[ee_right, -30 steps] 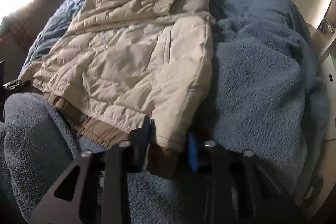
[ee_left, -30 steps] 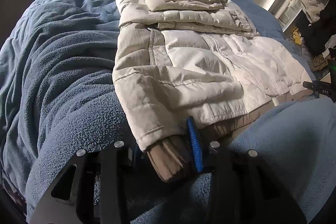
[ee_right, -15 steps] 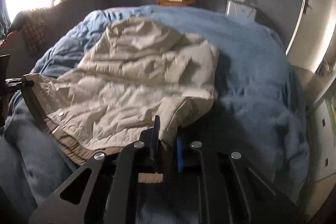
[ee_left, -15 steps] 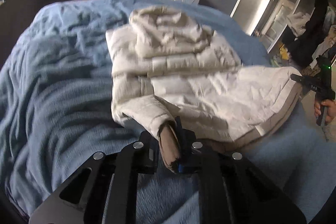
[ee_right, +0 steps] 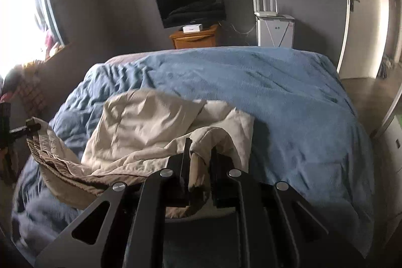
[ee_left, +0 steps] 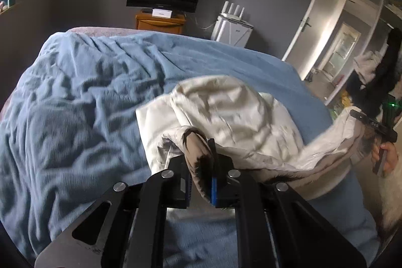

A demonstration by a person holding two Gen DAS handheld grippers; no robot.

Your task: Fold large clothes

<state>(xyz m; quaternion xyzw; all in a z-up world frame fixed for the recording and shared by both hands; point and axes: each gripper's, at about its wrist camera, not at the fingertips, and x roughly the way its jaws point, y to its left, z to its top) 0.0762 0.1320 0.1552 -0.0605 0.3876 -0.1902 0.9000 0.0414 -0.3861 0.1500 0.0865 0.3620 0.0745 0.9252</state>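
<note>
Jacket: hem lifted off near edge of bed, hood end resting mid-bed.
Left gripper: clamped on hem corner.
Right gripper: clamped on other corner.
Risk: thin bite slipping; puffy fold landing crooked.

A blue blanket covers the bed, with a cream jacket on it.

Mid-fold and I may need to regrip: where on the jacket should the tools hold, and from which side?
Stay on the jacket at its brown ribbed hem, one corner per tool, coming from the near edge of the bed. The left tool and right tool are shut there now. The hem is a thick, straight band spanning both corners, so it lifts evenly toward the hood.
</note>
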